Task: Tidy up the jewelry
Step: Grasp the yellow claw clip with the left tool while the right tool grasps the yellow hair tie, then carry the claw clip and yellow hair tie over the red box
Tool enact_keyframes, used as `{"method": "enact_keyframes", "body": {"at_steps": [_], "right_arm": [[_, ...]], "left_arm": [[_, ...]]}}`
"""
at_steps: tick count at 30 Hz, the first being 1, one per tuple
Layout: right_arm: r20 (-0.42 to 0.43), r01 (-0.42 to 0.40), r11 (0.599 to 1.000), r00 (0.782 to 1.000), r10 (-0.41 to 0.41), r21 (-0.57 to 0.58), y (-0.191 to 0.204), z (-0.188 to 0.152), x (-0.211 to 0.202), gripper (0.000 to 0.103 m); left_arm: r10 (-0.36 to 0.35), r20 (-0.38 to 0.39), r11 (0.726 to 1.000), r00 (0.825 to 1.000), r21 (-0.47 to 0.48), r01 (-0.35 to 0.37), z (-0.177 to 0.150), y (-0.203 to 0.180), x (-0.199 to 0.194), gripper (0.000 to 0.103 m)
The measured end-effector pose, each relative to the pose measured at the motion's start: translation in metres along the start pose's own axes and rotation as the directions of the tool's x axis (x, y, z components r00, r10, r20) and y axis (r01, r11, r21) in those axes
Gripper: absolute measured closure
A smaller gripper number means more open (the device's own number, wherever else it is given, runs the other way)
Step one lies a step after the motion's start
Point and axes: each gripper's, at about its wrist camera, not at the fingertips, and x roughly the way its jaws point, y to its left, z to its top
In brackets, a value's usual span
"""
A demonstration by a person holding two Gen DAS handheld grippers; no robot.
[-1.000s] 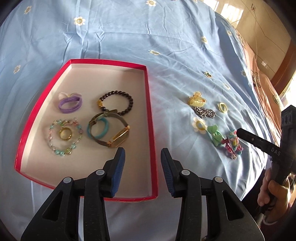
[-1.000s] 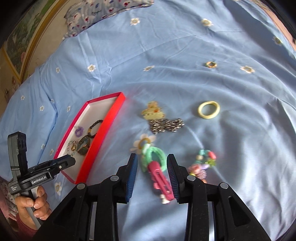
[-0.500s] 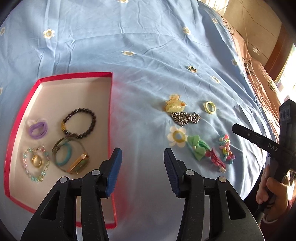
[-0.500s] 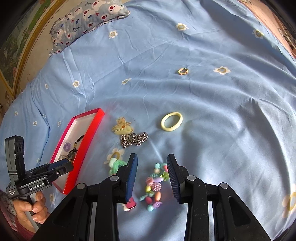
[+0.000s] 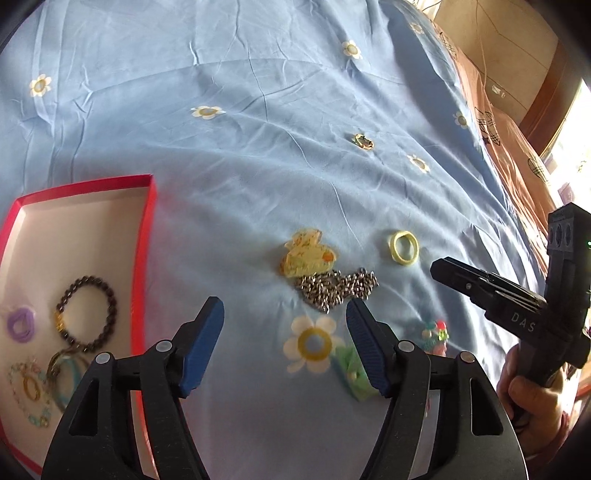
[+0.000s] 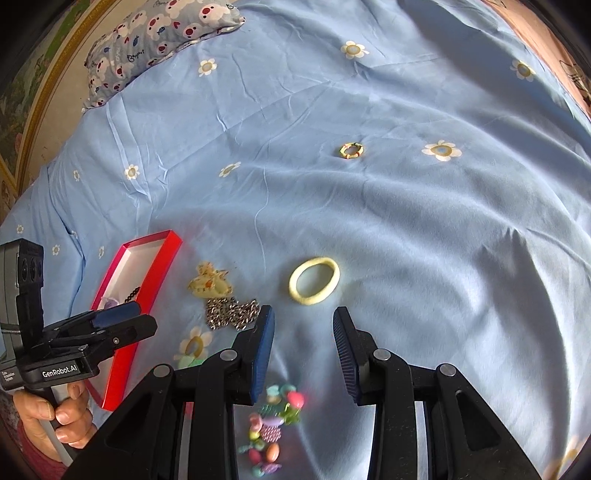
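My left gripper (image 5: 283, 309) hangs over the blue bedsheet just right of the red box (image 5: 146, 236); its jaws are opening with nothing between them. A white flower piece with a yellow ring (image 5: 314, 343) lies under them. Beyond lie a yellow hair clip (image 5: 306, 254), a silver chain (image 5: 336, 288) and a yellow hair tie (image 5: 404, 246). A green bow clip (image 5: 354, 373) sits beside the right finger. The box holds a dark bead bracelet (image 5: 86, 317) and several other pieces. My right gripper (image 6: 303, 315) is open and empty, short of the yellow hair tie (image 6: 314, 280), with a colourful bead bracelet (image 6: 273, 435) under its fingers.
A small ring (image 6: 351, 150) lies farther out on the sheet. A patterned pillow (image 6: 162, 33) rests at the far left corner. A peach blanket (image 5: 509, 140) borders the sheet on the right. A hand (image 6: 55, 417) holds the left gripper's handle.
My left gripper moved right, from over the box to over the loose pieces, and its jaws widened. My right gripper slid past the green and pink clip and the bead bracelet towards the yellow tie.
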Motion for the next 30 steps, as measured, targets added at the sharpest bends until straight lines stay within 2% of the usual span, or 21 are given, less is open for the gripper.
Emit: {"method": "enact_keyframes", "body": {"at_steps": [6, 11, 13, 14, 15, 17, 18, 30], "right_arm": [[-0.023, 0.022, 1.0, 0.999, -0.022, -0.018, -0.006, 0.014, 0.018, 0.067], [-0.046, 0.036, 0.999, 0.998, -0.037, -0.027, -0.009, 0.021, 0.034, 0.067], [-0.043, 0.048, 0.998, 0.998, -0.05, -0.045, -0.008, 0.021, 0.038, 0.068], [-0.041, 0.054, 0.997, 0.998, -0.056, -0.052, -0.007, 0.021, 0.039, 0.069], [-0.039, 0.062, 0.996, 0.997, -0.065, -0.058, -0.007, 0.021, 0.04, 0.072], [-0.031, 0.077, 0.995, 0.996, -0.079, -0.069, -0.006, 0.021, 0.04, 0.086], [-0.031, 0.083, 0.994, 0.996, -0.085, -0.073, -0.005, 0.02, 0.04, 0.098], [-0.001, 0.032, 0.995, 0.999, -0.033, -0.09, 0.016, 0.013, 0.018, 0.1]], "left_arm": [[-0.021, -0.014, 1.0, 1.0, 0.0, 0.021, 0.018, -0.011, 0.026, 0.031], [0.017, -0.022, 1.0, 1.0, 0.015, -0.017, 0.025, -0.017, 0.046, 0.031], [0.029, -0.027, 0.999, 0.999, 0.025, -0.028, 0.025, -0.018, 0.052, 0.047], [0.019, -0.038, 0.999, 0.999, 0.029, -0.018, 0.024, -0.017, 0.055, 0.062], [0.015, -0.045, 0.999, 0.999, 0.029, -0.013, 0.023, -0.016, 0.057, 0.066], [0.009, -0.031, 0.999, 0.999, 0.032, -0.008, 0.02, -0.014, 0.054, 0.066], [0.006, -0.028, 0.999, 1.0, 0.034, -0.005, 0.019, -0.013, 0.052, 0.066], [-0.02, 0.034, 1.0, 0.999, 0.008, 0.02, -0.001, 0.0, 0.006, 0.066]]}}
